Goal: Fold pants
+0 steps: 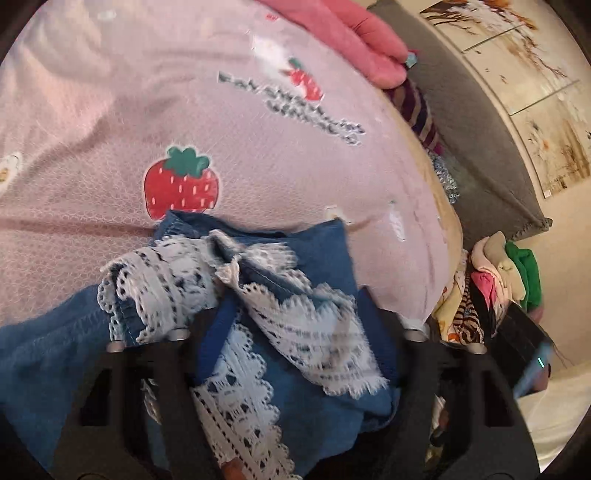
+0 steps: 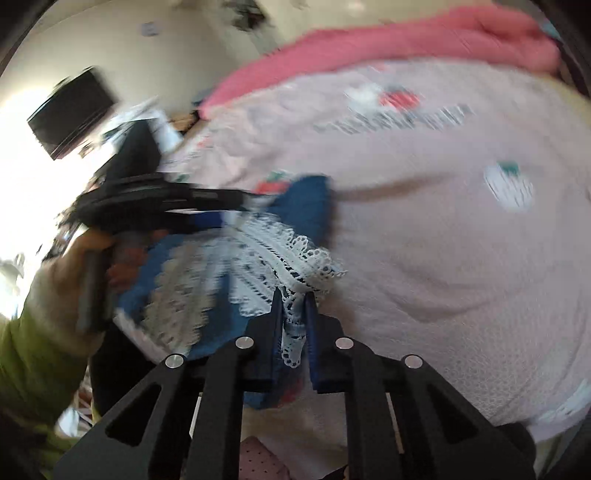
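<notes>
The small blue denim pants with white lace trim (image 1: 280, 332) are bunched up at the near edge of a bed, lying on a pale pink quilted bedspread printed with red strawberries and grey lettering (image 1: 184, 122). From the left wrist view, the left gripper (image 1: 295, 321) is pushed right into the garment: denim and lace are heaped over and between its black fingers, so I cannot tell how far they are apart or whether they have truly caught any cloth. The right wrist view is clearer, though blurred with motion: the right gripper (image 2: 293, 299) has its two dark fingers drawn close together, with a strip of the white lace edging pinched in the narrow gap between them, the rest of the pants spreading away to the left toward the other black tool, held by a hand (image 2: 74, 258) in an olive-green sleeve. At the far side of the bedspread lies a thick rose-pink blanket (image 1: 354, 33). Beside the bed, a heap of mixed coloured clothes (image 1: 495, 288) sits near a grey upholstered headboard (image 1: 480, 147).
</notes>
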`<state>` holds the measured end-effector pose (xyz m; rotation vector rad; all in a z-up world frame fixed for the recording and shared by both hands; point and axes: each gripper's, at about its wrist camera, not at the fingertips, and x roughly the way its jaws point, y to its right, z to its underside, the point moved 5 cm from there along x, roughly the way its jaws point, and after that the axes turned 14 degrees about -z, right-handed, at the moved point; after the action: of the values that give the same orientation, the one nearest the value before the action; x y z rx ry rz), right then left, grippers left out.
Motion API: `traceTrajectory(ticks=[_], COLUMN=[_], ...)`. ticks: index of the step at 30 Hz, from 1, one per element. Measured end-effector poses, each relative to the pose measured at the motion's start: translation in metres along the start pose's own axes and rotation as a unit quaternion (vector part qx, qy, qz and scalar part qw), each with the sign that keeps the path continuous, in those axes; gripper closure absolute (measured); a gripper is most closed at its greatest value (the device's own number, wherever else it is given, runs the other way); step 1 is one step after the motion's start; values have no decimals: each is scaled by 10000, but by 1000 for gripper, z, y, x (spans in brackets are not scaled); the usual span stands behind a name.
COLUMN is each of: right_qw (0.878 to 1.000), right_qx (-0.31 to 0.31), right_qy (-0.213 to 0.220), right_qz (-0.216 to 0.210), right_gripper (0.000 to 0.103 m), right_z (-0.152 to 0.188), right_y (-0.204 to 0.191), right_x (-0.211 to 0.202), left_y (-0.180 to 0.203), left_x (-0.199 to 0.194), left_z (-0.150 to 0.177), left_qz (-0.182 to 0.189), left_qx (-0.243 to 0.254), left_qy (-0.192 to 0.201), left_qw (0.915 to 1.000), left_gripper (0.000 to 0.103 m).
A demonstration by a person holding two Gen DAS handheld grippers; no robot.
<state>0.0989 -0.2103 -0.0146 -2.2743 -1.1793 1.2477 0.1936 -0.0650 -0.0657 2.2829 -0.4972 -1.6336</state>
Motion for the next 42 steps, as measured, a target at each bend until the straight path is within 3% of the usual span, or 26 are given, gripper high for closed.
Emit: traceTrajectory(ticks=[2,5,8,11,14,21,23,25,27,28,30,31,35,37,42], right_qw=[9974,9879,9766,9705,9627,9608,9610,9637,9688,9719,9786,9807,9846,9842,9727], right_qx=[-686,-1490,-2010,-2042,-2145,-2008,-1920,-1803,-1766,-1741,-1676,-1678,-1657,-1680,-1995], right_qy=[4,-210,-690,-1194,-1614,-1834,-1856,-1728,-1464,-1295,-963,-855,-552,-556,-1190], right_qz=[-199,-368,-321,-471,-356,-540,-722,-943,-938,-910,-708,-516,-25,105,-4], right_gripper=[92,92,92,92,91,78,64,63,55,49,45,45,45,45,45], right_z=[2,8,16,29,45,58,55,48,32,23,-2,-12,-56,-83,-113], right_y=[-34,-74,-99,-106,-108,-108,-110,-117,-115,-112,-99,-91,-59,-46,-39], right_x=[-1,12,48,85,115,123,115,100,82,73,59,56,59,75,129], left_y=[-7,-12,-17,-24,-30,-43,-44,-45,-46,-48,-50,-52,-44,-32,-13], left_x=[4,3,-3,-9,-13,-17,-21,-27,-38,-43,-51,-57,-80,-88,-79], left_z=[-3,-3,-3,-5,-4,-2,0,2,4,5,7,9,30,49,94], left_qz=[70,133,44,-41,-158,-84,-128,-192,-237,-267,-282,-335,-480,-644,-905], left_qx=[-97,-84,4,-4,37,-76,-40,10,62,60,54,39,254,540,940], left_qy=[-106,-140,-76,14,112,273,381,507,682,762,854,939,1294,1407,1205], left_qw=[9999,9998,10000,10000,9998,9996,9992,9985,9974,9967,9959,9950,9901,9865,9841], left_gripper=[83,91,92,92,92,92,92,92,92,91,79,68,60,56,52])
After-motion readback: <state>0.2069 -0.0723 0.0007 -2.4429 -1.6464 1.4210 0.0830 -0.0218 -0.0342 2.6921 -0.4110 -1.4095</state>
